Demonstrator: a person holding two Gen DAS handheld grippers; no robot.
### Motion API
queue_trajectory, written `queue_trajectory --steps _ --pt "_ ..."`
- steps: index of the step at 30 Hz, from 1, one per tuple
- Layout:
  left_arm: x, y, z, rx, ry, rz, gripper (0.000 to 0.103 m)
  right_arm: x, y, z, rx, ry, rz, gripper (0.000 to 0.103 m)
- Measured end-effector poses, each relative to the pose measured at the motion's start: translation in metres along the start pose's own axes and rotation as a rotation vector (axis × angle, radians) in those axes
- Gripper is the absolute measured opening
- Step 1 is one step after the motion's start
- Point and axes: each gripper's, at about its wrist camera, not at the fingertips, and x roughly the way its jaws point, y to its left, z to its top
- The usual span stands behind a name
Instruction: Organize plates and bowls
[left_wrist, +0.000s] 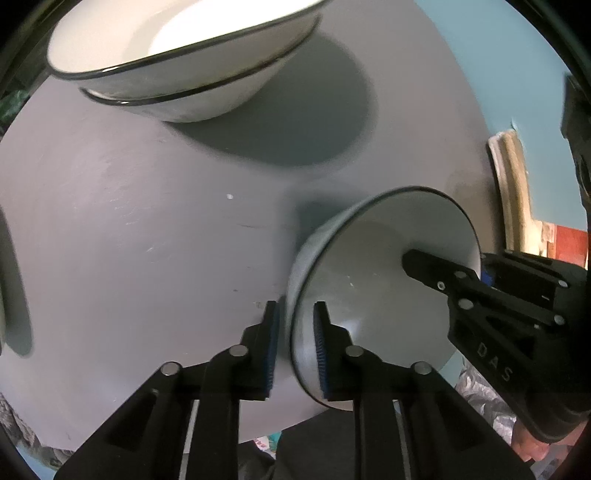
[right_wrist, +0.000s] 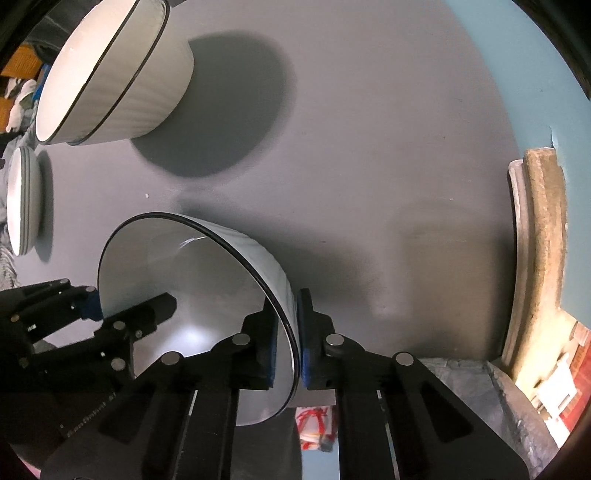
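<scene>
Round grey surface (left_wrist: 129, 240) w/ teal wall (right_wrist: 535, 74) behind. Two stacked bowls (right_wrist: 110, 74) sit near the far edge. Left gripper (left_wrist: 295, 343) and right gripper (right_wrist: 286, 350) both clamp opposite rims of a tilted white bowl (right_wrist: 184, 288), held just above the surface.

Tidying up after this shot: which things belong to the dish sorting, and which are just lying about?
Job: held bowl, gripped by left gripper and right gripper; two stacked bowls; plate stack.
Lying about: round board against the wall; bag below the table.
</scene>
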Motion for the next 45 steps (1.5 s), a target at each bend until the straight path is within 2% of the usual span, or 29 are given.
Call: queue_trajectory --steps 5,6,13,24,29,32,36,40,45 --pt "-0.002 0.000 -0.003 0.005 -0.007 0.022 0.012 -0.004 -0.001 -0.002 0.023 0.013 0.012 0.006" --pt "-0.009 -0.016 -0.004 0.001 -0.006 0.021 0.012 -0.005 0.000 -0.002 0.021 0.013 0.008 0.006" --pt "-0.022 -0.017 -0.005 -0.001 -0.015 0.049 0.012 -0.008 0.010 0.005 0.042 0.025 0.021 0.006" --pt "-0.074 -0.014 -0.016 -0.024 -0.077 0.036 0.012 -0.057 0.024 0.021 0.025 -0.005 0.023 0.006" --pt "-0.101 -0.005 -0.013 -0.031 -0.110 0.036 0.012 -0.080 0.045 0.038 -0.007 -0.031 0.008 0.006" --pt "-0.102 -0.008 -0.001 -0.038 -0.132 0.040 0.012 -0.095 0.054 0.048 -0.027 -0.043 0.007 0.006" --pt "-0.110 0.001 -0.006 -0.051 -0.165 0.035 0.012 -0.112 0.065 0.058 -0.055 -0.070 0.000 0.006" --pt "-0.124 0.009 -0.001 -0.061 -0.193 0.035 0.012 -0.114 0.063 0.049 -0.080 -0.093 -0.003 0.006" --pt "-0.139 0.016 0.015 -0.073 -0.221 0.048 0.012 -0.118 0.065 0.064 -0.104 -0.111 -0.003 0.006"
